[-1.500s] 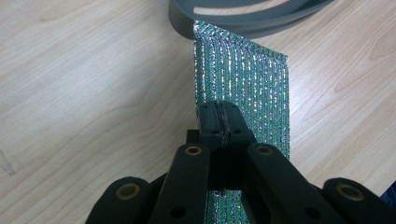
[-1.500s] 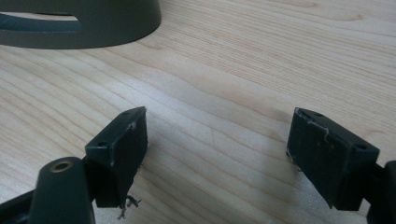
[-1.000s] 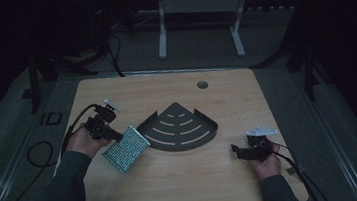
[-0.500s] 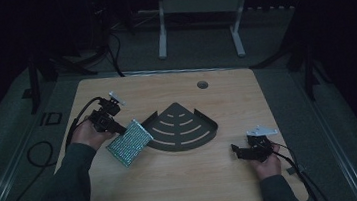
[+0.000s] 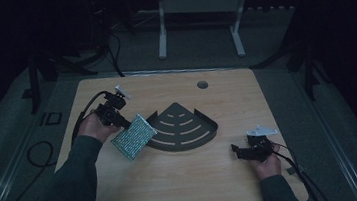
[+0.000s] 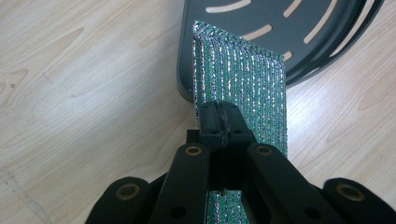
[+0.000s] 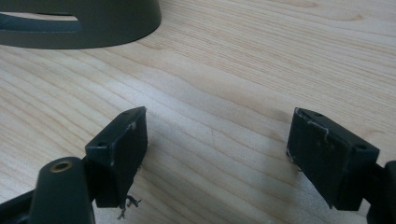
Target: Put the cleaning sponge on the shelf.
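A flat, glittery green scouring pad (image 5: 133, 136) hangs just above the table's left half, tilted, its far corner next to the dark quarter-round slotted rack (image 5: 184, 128). My left gripper (image 5: 121, 121) is shut on the pad's upper edge. In the left gripper view the jaws meet at the left gripper (image 6: 223, 122) over the green pad (image 6: 243, 79), with the rack (image 6: 280, 28) beyond it. My right gripper (image 5: 235, 150) rests low near the table's right front, open with nothing between its fingers; in its own view the right gripper (image 7: 217, 140) faces bare wood, and the rack's rim (image 7: 84, 28) is at top left.
The wooden table (image 5: 185, 185) has a round cable hole (image 5: 202, 84) at the back. Cables (image 5: 36, 155) trail off the left side and from the right hand. A white metal frame (image 5: 197, 13) stands on the floor behind the table.
My left gripper has carried the pad up and to the right, toward the rack's left end. The right gripper has stayed put.
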Available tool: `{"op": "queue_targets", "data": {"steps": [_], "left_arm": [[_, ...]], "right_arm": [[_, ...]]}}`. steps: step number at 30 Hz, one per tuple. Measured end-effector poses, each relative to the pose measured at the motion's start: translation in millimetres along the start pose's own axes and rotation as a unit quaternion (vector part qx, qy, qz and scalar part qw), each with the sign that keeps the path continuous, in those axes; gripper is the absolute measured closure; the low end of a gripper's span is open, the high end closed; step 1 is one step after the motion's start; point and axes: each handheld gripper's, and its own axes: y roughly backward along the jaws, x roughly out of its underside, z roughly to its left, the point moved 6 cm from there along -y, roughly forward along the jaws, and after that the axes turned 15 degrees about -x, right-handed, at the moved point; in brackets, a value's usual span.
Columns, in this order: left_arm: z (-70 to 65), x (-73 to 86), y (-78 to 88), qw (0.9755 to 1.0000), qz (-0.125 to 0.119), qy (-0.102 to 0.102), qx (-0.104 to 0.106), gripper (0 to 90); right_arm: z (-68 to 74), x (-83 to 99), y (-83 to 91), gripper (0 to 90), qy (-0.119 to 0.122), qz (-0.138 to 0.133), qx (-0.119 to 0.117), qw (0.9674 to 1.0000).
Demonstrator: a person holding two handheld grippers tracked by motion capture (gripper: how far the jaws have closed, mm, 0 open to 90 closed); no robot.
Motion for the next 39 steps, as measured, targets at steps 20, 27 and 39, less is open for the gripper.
{"op": "queue_targets", "data": {"steps": [20,27,39], "left_arm": [[-3.6,-22.4,-4.9,0.9999,0.006,-0.01,0.0,90.0],[-4.3,-25.7,-9.3,0.9999,0.008,-0.007,0.001,90.0],[-9.4,-36.9,-7.2,0.9999,0.003,-0.012,0.0,90.0]], "right_arm": [[0.0,0.0,0.0,19.6,0.0,0.0,0.0,1.0],[-0.1,-0.1,-0.1,19.6,0.0,0.0,0.0,1.0],[-0.2,-0.1,-0.1,19.7,0.0,0.0,0.0,1.0]]}}
